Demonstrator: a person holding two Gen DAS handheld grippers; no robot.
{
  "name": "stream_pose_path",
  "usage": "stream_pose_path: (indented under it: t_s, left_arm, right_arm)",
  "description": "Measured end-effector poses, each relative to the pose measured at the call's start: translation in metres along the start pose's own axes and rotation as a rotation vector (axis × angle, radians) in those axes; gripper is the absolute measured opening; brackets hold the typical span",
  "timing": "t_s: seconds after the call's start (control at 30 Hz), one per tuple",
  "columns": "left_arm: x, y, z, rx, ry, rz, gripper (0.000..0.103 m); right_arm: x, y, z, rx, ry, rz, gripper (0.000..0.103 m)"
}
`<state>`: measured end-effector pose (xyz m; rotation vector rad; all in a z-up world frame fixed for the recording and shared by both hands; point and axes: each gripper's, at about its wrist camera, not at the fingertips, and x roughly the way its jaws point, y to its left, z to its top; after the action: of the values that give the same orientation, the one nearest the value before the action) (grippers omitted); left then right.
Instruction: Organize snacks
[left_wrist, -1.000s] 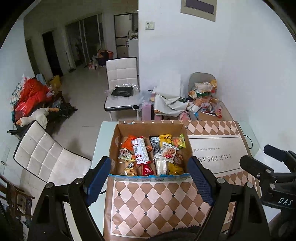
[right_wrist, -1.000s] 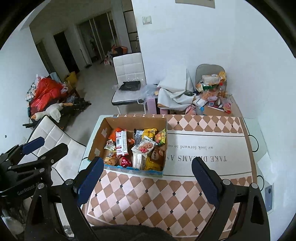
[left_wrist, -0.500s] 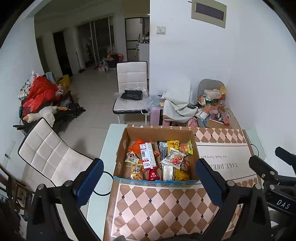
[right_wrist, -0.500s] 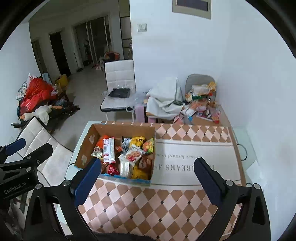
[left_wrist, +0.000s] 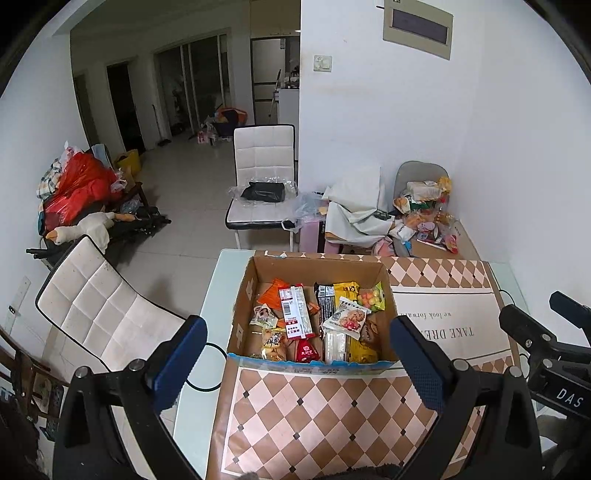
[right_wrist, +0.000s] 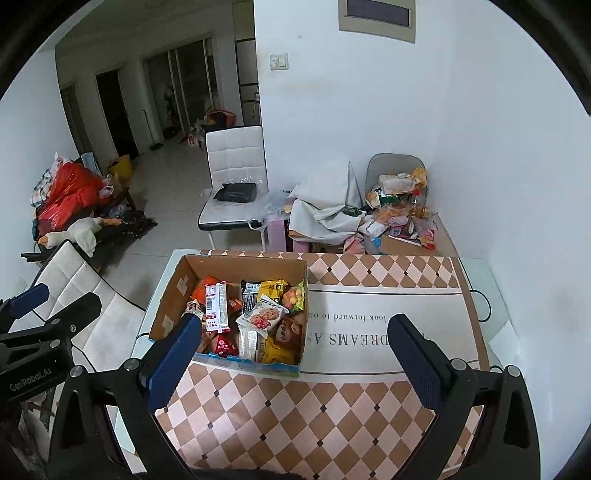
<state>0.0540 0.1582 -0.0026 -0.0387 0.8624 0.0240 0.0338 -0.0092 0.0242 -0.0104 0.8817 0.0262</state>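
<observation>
On the tabletop (left_wrist: 214, 295), a cardboard box (left_wrist: 314, 271) sat on a checkered mat (left_wrist: 314, 413), and it was full of snacks (left_wrist: 317, 325) all mixed up. A long red and white pack (left_wrist: 295, 312) lay on top near the middle, with a cookie bag (left_wrist: 347, 317) beside it and a bag of round candies (left_wrist: 371, 297) at the far right corner. These packs looked light and soft, with thin shiny wrap that could slip and crinkle. The cookies could break if squeezed hard, so a soft pinch at a flat edge or sealed end seemed best. The left gripper (left_wrist: 295, 354) hung above the near side of the box, wide open and holding nothing. The right gripper (right_wrist: 295, 347) was also wide open and empty, above the mat just right of the box. From the left wrist view, the box was seen straight on and the right gripper's side showed at the edge. From the right wrist view, more of the mat's big words showed, and the left gripper (right_wrist: 29, 302) peeked in from the side. A white chair (left_wrist: 264, 177) stood past the tabletop, and a pile of other things (left_wrist: 424, 210) sat by the wall.
</observation>
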Motion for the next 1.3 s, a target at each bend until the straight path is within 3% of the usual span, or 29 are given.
stream_pose_path:
  t_s: [1.3]
  left_arm:
    - [-0.0028,-0.0044,0.005,0.016,-0.024,-0.012,0.101]
  right_arm:
    - [0.0004,-0.0005,0.0,0.005,0.001,0.002,0.102]
